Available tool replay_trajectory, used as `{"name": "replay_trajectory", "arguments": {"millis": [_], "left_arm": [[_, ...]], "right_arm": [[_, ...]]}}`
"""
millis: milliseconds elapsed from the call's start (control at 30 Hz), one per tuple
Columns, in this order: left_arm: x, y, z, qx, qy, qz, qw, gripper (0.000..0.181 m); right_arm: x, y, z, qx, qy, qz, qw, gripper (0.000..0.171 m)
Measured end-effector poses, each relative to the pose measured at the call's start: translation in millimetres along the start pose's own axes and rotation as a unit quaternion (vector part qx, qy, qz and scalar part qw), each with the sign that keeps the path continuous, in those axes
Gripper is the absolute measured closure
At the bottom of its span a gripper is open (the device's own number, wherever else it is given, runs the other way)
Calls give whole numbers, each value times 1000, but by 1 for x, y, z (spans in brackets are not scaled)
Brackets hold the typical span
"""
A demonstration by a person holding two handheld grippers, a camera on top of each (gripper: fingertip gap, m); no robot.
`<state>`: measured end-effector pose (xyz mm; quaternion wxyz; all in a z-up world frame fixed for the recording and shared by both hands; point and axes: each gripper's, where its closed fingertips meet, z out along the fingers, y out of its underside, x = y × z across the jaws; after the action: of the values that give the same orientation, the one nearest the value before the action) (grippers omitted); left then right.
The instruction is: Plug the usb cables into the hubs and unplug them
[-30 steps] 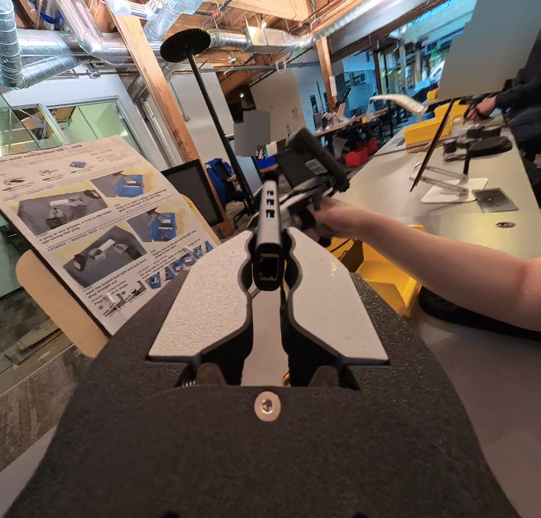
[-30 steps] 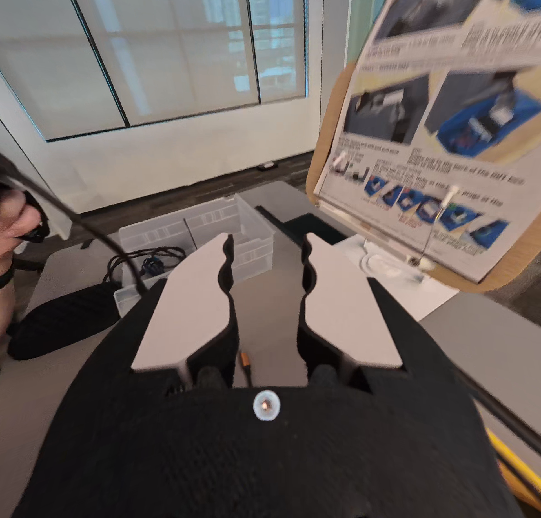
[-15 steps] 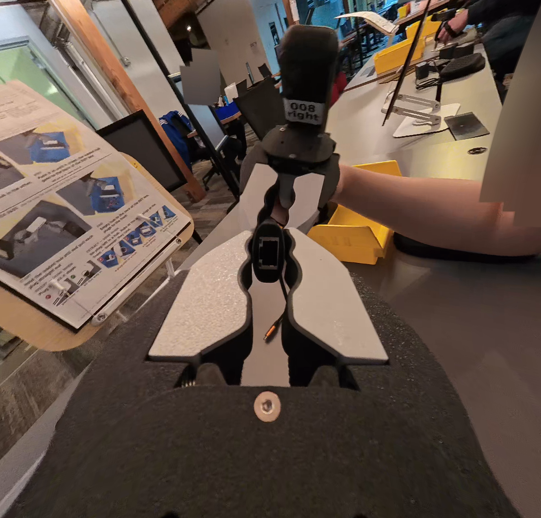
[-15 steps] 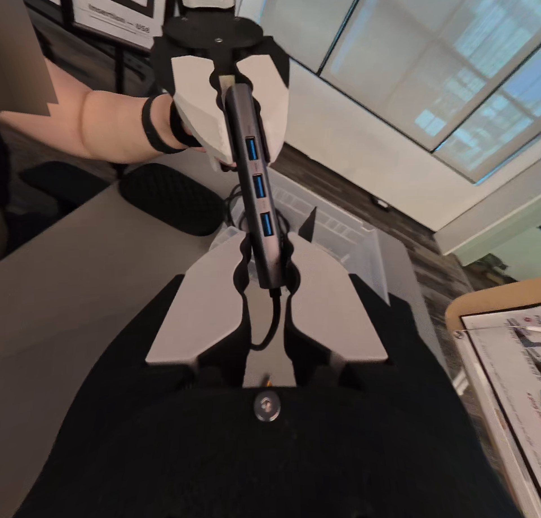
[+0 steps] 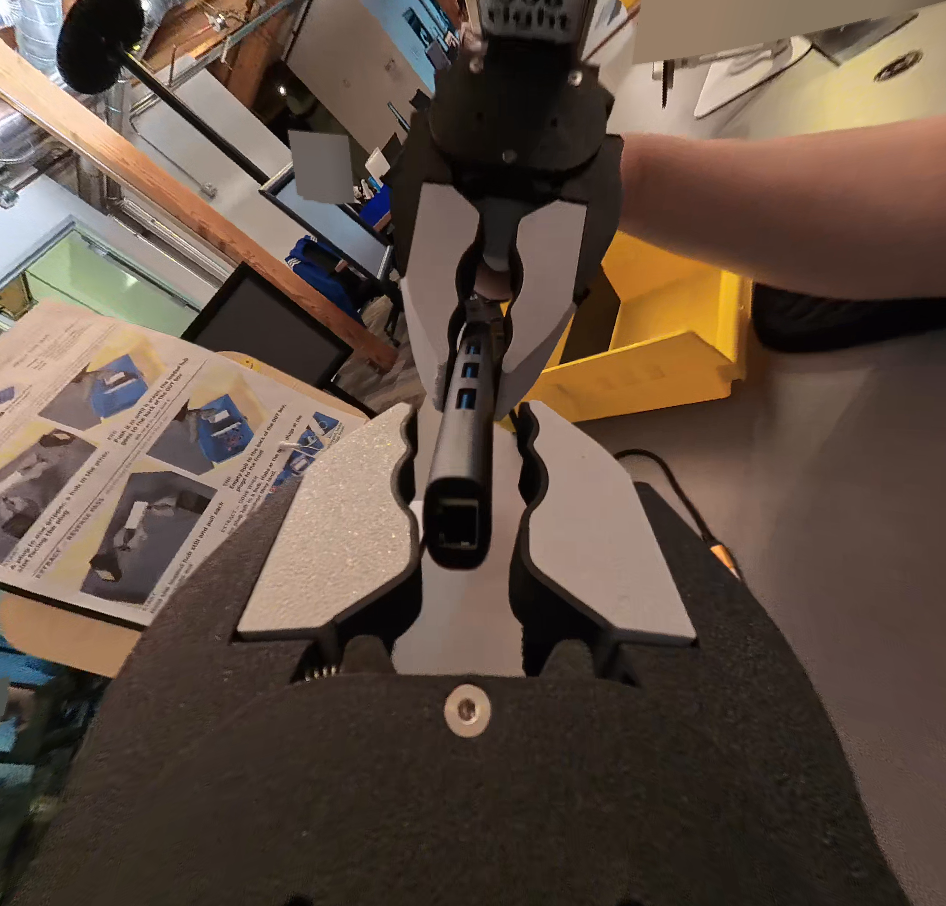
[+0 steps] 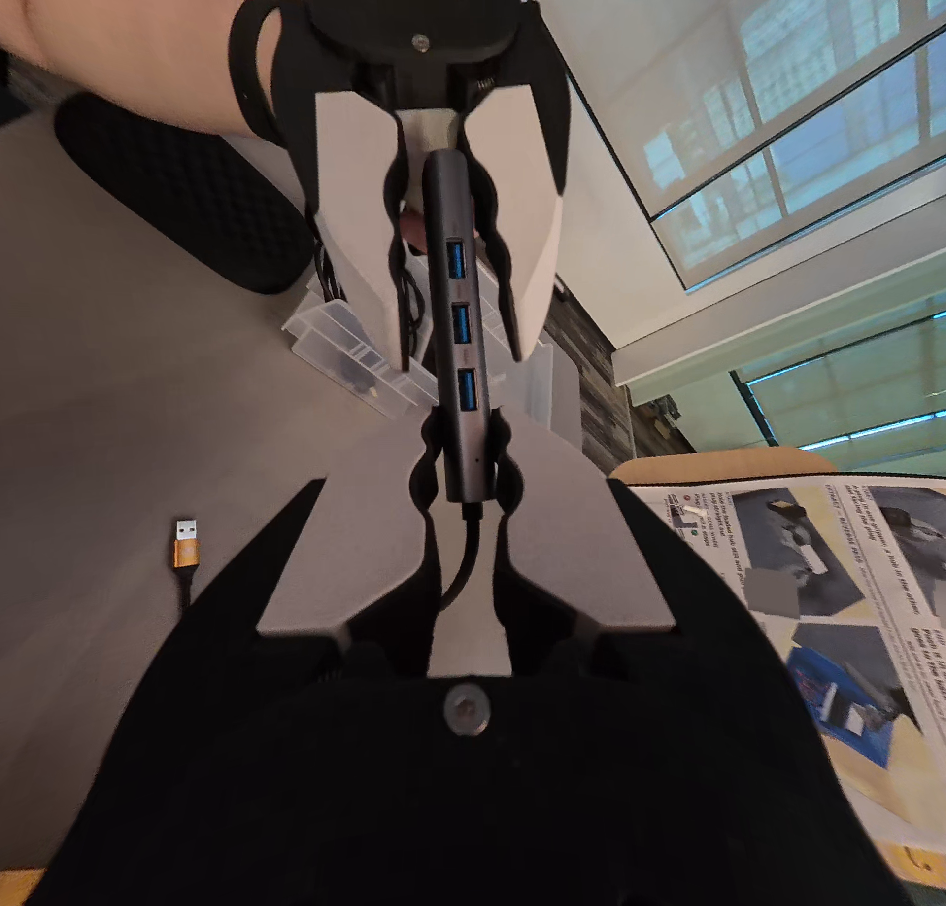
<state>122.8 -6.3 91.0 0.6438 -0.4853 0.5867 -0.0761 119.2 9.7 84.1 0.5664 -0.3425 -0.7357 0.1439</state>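
Note:
A dark grey USB hub [image 6: 458,318] with three blue ports hangs in the air between the two grippers. My right gripper [image 6: 467,420] is shut on the hub's cable end, and the hub's black cable [image 6: 463,548] runs back between its fingers. My left gripper [image 5: 466,415] is open: the hub's other end [image 5: 458,451] lies between its fingers with a gap on each side. The right wrist view shows the same gaps at the left gripper [image 6: 460,359]. An orange USB plug [image 6: 185,548] lies loose on the grey table, also seen in the left wrist view [image 5: 722,559].
An instruction sheet on a cardboard board [image 5: 128,446] stands to one side. A yellow bin [image 5: 655,349] sits behind the right gripper. A clear plastic box [image 6: 353,349] with cables and a black wrist pad [image 6: 179,190] lie on the grey table [image 5: 819,523]. Both grippers' tips are close together, under 4 cm apart. The orange USB plug [image 6: 185,548] is about equally far from each gripper, around 25 cm.
A second ago my left gripper held the hub alone. My right gripper came in and shut on its cable end. My left gripper has now opened and let go of the hub.

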Motion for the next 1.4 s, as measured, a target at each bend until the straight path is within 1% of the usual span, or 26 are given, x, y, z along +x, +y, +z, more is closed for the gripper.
{"name": "replay_trajectory", "arguments": {"millis": [33, 100, 300, 433, 567, 633, 800, 967, 1133, 1233, 1333, 1400], "left_arm": [[0, 0, 3, -3, 3, 4, 1000, 146], [1, -4, 7, 13, 12, 11, 1000, 155], [-4, -6, 12, 33, 13, 27, 999, 155], [-5, -10, 12, 54, 25, 17, 998, 155], [-7, -15, 13, 66, 37, 24, 997, 164], [-6, -17, 13, 71, 46, 29, 996, 165], [-8, -16, 15, 70, 23, 75, 994, 164], [-11, -6, 13, 49, -17, 129, 990, 164], [-27, 2, 2, 46, -39, 121, 991, 164], [-49, 12, -9, 24, -80, 130, 988, 164], [-68, 23, -23, 9, -109, 120, 987, 165], [-79, 28, -32, 8, -120, 107, 987, 165]], "right_arm": [[0, 0, -1, -6, 2, -5, 1000, 152], [1, 1, -2, -24, 10, -18, 999, 152], [7, -2, -11, -29, 34, -35, 998, 152], [10, -3, -15, -35, 45, -45, 997, 152], [14, -1, -21, -42, 58, -52, 996, 152], [14, -3, -23, -39, 60, -52, 996, 152], [16, 0, -23, -47, 67, -62, 995, 152], [20, 5, -14, -50, 85, -70, 993, 150], [39, 8, -17, -34, 139, -43, 989, 134], [48, 8, -28, -21, 163, -17, 986, 134], [38, 13, -30, -22, 120, 69, 990, 130], [23, 16, -22, -38, 77, 115, 990, 131]]}}
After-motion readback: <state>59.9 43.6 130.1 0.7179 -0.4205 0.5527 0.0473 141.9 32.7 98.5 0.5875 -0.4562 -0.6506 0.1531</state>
